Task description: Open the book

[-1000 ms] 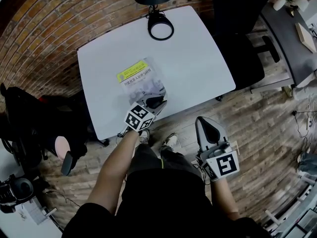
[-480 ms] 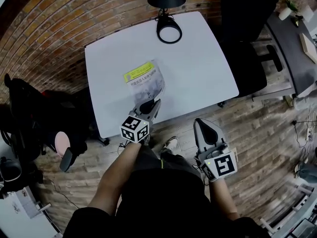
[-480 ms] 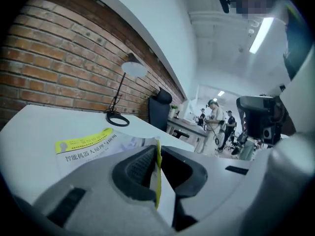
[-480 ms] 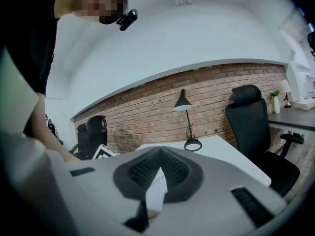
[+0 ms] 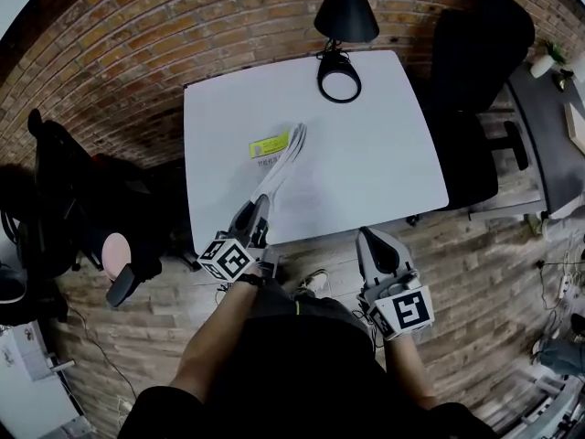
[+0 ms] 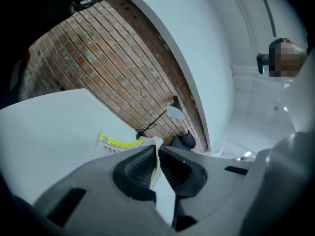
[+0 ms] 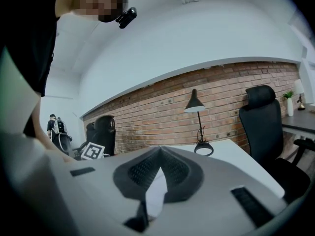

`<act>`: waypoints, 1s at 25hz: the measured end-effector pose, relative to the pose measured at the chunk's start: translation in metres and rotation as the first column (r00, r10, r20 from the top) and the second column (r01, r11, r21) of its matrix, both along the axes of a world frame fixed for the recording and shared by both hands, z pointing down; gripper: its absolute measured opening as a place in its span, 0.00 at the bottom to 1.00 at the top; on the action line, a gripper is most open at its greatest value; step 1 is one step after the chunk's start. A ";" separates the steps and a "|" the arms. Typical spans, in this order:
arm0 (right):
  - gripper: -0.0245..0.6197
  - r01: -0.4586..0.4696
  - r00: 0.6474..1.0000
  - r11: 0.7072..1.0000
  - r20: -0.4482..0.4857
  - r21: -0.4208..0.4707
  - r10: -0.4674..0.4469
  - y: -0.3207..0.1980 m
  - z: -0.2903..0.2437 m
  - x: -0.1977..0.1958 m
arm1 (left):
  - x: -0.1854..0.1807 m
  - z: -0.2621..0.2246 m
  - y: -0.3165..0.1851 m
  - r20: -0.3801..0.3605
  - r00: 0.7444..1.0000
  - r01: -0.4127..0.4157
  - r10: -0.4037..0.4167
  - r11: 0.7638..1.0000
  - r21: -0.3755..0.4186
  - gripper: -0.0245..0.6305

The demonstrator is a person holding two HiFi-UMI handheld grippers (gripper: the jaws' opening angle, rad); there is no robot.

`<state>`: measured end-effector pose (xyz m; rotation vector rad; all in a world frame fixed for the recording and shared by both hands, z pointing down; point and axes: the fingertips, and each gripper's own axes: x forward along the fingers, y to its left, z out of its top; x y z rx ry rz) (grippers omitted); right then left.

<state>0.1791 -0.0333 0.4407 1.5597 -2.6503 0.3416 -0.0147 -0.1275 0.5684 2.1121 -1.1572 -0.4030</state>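
Note:
The book (image 5: 271, 144), with a yellow band on its first page, lies on the white table (image 5: 375, 163) left of the middle. Its front cover (image 5: 281, 165) is raised and stands nearly edge-on in the head view. My left gripper (image 5: 257, 210) is shut on the cover's near edge, at the table's front left. In the left gripper view the thin cover (image 6: 156, 162) runs between the two dark pads of the left gripper (image 6: 157, 152), with the yellow-banded page (image 6: 118, 144) beyond. My right gripper (image 5: 370, 239) hangs off the table's front edge, shut and empty (image 7: 158, 154).
A black desk lamp (image 5: 340, 73) stands at the table's far edge, with its ring base on the tabletop. A black office chair (image 5: 475, 80) is to the right and another dark chair (image 5: 64, 190) to the left. A brick wall runs behind the table.
My left gripper closed on the cover and drew back to the left and up while rolling. The cover went from lying flat to standing raised. The right gripper shifted only slightly.

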 end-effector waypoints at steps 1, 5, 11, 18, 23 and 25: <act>0.06 0.003 1.000 1.000 0.003 0.010 -0.003 -0.003 -0.003 -0.002 | -0.009 -0.002 0.001 -0.017 1.000 0.025 -0.025 1.000 -0.003 0.09; 0.06 0.027 0.999 0.999 -0.025 0.018 -0.027 -0.010 0.002 -0.008 | -0.046 -0.010 0.003 -0.117 0.984 0.135 -0.135 0.991 -0.015 0.09; 0.06 0.056 0.998 0.998 -0.022 0.020 -0.055 -0.021 -0.001 -0.022 | -0.094 -0.028 -0.001 -0.322 0.906 0.277 -0.275 0.960 -0.041 0.09; 0.06 0.072 0.997 0.997 -0.013 0.018 -0.072 -0.031 0.000 -0.034 | -0.163 -0.016 -0.004 -0.338 0.849 0.409 -0.405 0.910 -0.064 0.09; 0.06 0.087 0.996 0.996 -0.026 -0.005 -0.087 -0.037 0.001 -0.051 | -0.192 -0.013 -0.010 -0.325 0.847 0.430 -0.421 0.902 -0.049 0.09; 0.06 0.093 0.995 0.996 -0.023 -0.002 -0.093 -0.042 -0.002 -0.060 | -0.202 -0.009 -0.011 -0.312 0.846 0.438 -0.434 0.897 -0.061 0.09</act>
